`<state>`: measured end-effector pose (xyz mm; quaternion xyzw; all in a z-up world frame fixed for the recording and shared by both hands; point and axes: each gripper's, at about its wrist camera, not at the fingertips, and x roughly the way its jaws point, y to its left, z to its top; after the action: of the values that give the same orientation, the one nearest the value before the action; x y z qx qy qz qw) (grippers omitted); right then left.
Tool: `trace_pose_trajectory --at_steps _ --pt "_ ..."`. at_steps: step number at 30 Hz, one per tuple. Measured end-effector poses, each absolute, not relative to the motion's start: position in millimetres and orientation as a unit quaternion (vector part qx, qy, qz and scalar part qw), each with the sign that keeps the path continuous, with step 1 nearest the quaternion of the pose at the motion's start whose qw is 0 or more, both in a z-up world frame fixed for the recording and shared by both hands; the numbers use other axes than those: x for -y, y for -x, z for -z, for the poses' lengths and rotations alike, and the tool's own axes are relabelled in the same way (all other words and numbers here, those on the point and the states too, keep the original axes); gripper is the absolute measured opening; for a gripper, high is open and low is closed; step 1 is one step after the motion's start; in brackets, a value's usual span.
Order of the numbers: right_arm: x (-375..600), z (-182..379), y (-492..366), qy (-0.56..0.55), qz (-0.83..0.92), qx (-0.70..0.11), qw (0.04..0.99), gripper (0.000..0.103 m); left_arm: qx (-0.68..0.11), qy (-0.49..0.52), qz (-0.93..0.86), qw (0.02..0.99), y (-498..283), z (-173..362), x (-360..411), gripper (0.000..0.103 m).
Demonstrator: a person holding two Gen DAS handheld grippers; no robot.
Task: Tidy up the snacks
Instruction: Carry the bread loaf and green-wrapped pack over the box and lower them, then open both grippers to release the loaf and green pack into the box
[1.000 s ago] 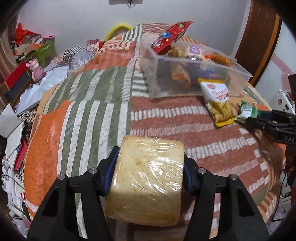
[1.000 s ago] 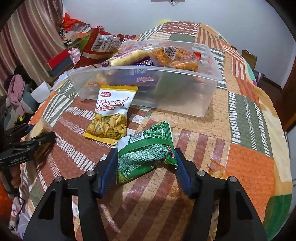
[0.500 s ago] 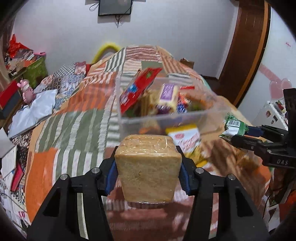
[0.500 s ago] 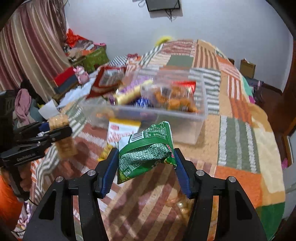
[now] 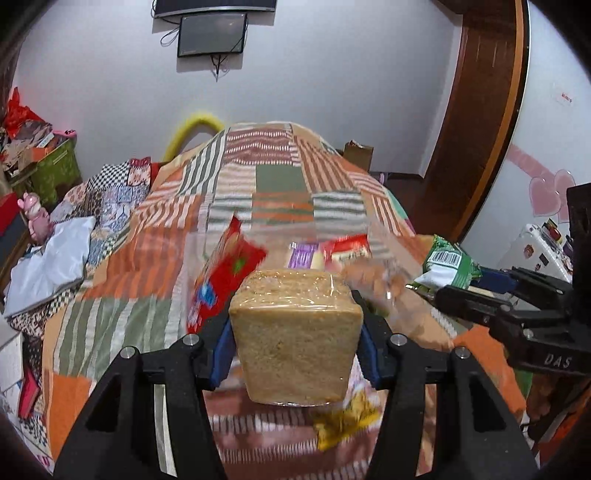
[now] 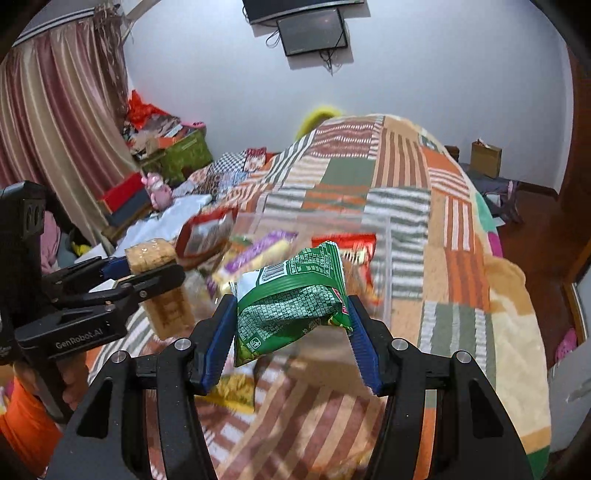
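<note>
My left gripper [image 5: 295,354] is shut on a tan cracker block in clear wrap [image 5: 295,336], held above the bed in front of the clear plastic bin [image 5: 388,236]. My right gripper [image 6: 291,328] is shut on a green snack bag [image 6: 291,295], also lifted near the bin [image 6: 386,251]. The bin holds several snacks, among them a red packet [image 5: 229,273] and a purple one [image 6: 255,254]. Each gripper shows in the other's view: the right one [image 5: 436,280] at right, the left one [image 6: 147,266] at left. A yellow snack bag [image 5: 347,417] lies blurred on the bed below the block.
The patchwork quilt [image 5: 273,184] covers the bed. Clutter, boxes and a pink toy [image 5: 35,218] sit at the left side. A curtain [image 6: 48,129] hangs left, a wooden door [image 5: 476,110] stands right, a screen [image 5: 212,33] hangs on the wall.
Both grippers have lifted their snacks up off the bed and moved toward the bin. The views tilted upward, showing more wall. The holds have not changed.
</note>
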<state>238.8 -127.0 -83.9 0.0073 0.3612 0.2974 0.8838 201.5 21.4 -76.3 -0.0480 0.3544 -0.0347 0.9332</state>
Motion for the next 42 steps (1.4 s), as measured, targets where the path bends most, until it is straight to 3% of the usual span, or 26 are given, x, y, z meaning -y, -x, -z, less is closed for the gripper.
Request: trace_pose_trajectory --at_steps 26,32,34,42 --pt "109.0 120.6 -330.1 -0.009 -0.25 -0.415 0.875 0.056 -0.349 0.004 0.008 0.937 -290.3 92.8 3.2 0.055" --pt "112.2 121.6 -334.1 -0.018 -0.251 -0.423 0.87 0.058 -0.351 0.005 0.014 0.936 -290.3 93.4 2.3 0.06" --pt "112.9 120.9 -333.8 -0.02 -0.255 -0.427 0.867 0.059 -0.352 0.017 0.02 0.936 -288.3 92.4 -0.4 0.068" --pt "111.3 118.2 -326.0 -0.006 -0.256 -0.428 0.867 0.066 -0.357 0.034 0.032 0.933 -277.8 88.3 -3.2 0.068"
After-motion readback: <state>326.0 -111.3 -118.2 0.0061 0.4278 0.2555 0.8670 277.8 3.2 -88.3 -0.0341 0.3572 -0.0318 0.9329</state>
